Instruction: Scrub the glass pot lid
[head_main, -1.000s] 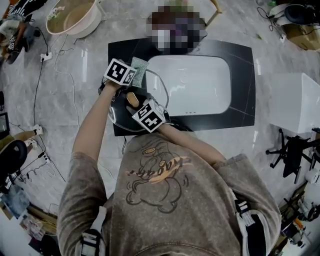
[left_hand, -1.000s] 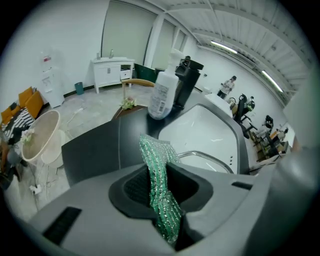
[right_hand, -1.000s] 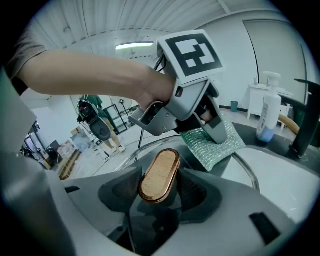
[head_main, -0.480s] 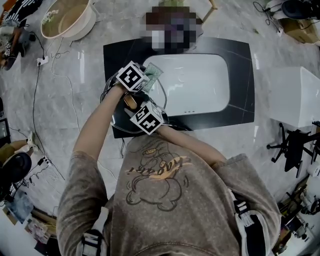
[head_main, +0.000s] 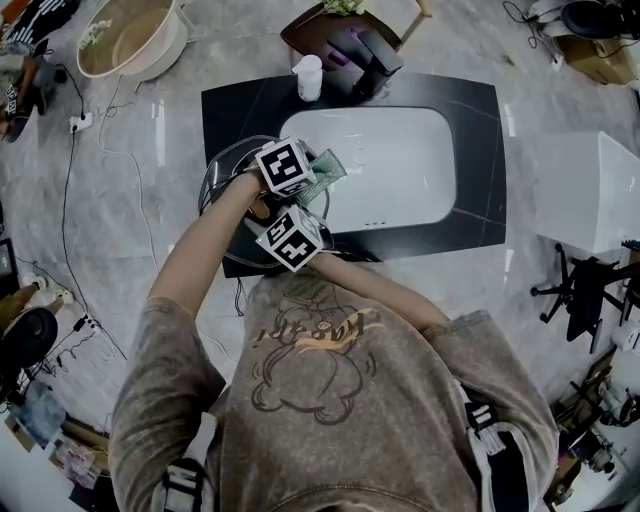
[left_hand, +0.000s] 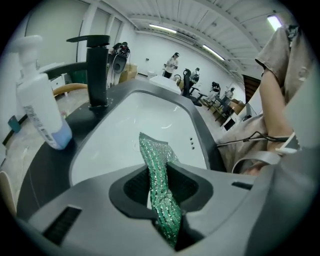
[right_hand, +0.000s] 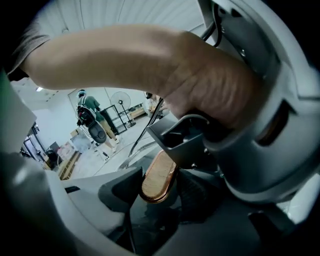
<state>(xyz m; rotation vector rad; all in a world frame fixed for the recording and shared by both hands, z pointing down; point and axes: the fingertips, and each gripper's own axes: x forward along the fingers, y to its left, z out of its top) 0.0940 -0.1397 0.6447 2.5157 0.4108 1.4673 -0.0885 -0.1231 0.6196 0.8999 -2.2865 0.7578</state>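
The glass pot lid (head_main: 228, 188) lies on the black counter left of the sink. Its wooden knob (head_main: 263, 208) sits between the jaws of my right gripper (head_main: 270, 218), which is shut on it; in the right gripper view the knob (right_hand: 159, 175) fills the gap of that gripper (right_hand: 159, 186). My left gripper (head_main: 312, 172) is shut on a green glittery scrub cloth (head_main: 328, 168). It hangs over the basin's left edge, just past the lid. In the left gripper view the cloth (left_hand: 161, 195) stands up between the jaws of that gripper (left_hand: 159, 172).
A white sink basin (head_main: 400, 165) is set in the black counter (head_main: 480, 215). A black faucet (head_main: 366, 50) and a white soap bottle (head_main: 309, 77) stand behind it. A cable loops by the lid. A beige tub (head_main: 135, 35) sits on the floor, far left.
My left gripper has carried the green cloth to the right, from over the lid's far side to the basin's edge, and has rolled. The right gripper has stayed on the knob.
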